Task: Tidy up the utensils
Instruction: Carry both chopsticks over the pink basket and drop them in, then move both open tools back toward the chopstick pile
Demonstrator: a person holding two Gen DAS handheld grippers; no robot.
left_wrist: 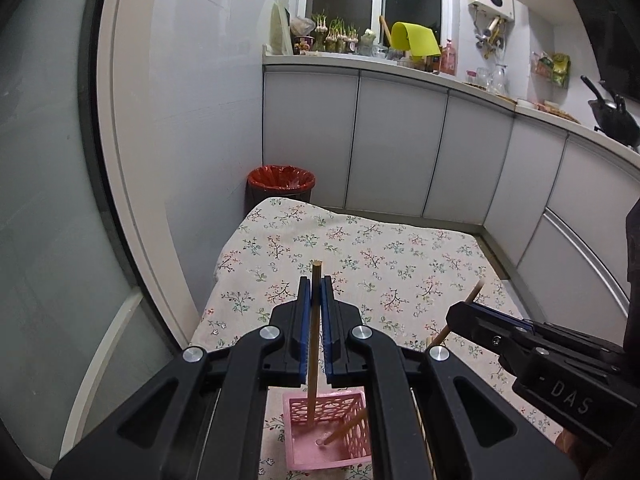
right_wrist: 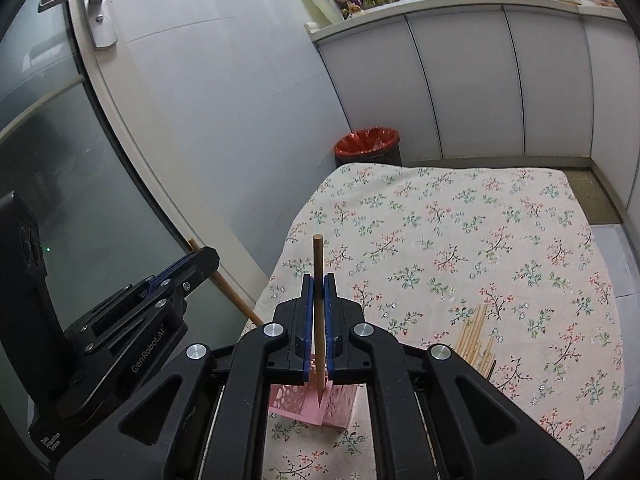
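Chopsticks: left gripper [left_wrist: 317, 292] pinches one [left_wrist: 314, 344], its lower end already inside the pink perforated basket [left_wrist: 304, 456], another [left_wrist: 346, 429] leaning there. Right gripper [right_wrist: 319, 290] pinches a pointed brown one [right_wrist: 318, 320], tip above the basket. Loose pale bundle [right_wrist: 474, 336] lies on the floral cloth [right_wrist: 460, 240], unsorted. Roughly early-to-mid task.

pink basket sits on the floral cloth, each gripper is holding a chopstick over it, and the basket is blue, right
Not quite: the basket is pink, not blue, as the left wrist view shows. The blue you may have seen is the pads on the fingers. The rest holds: it sits on the floral cloth, the left gripper clamps one chopstick and the right gripper another chopstick over it.
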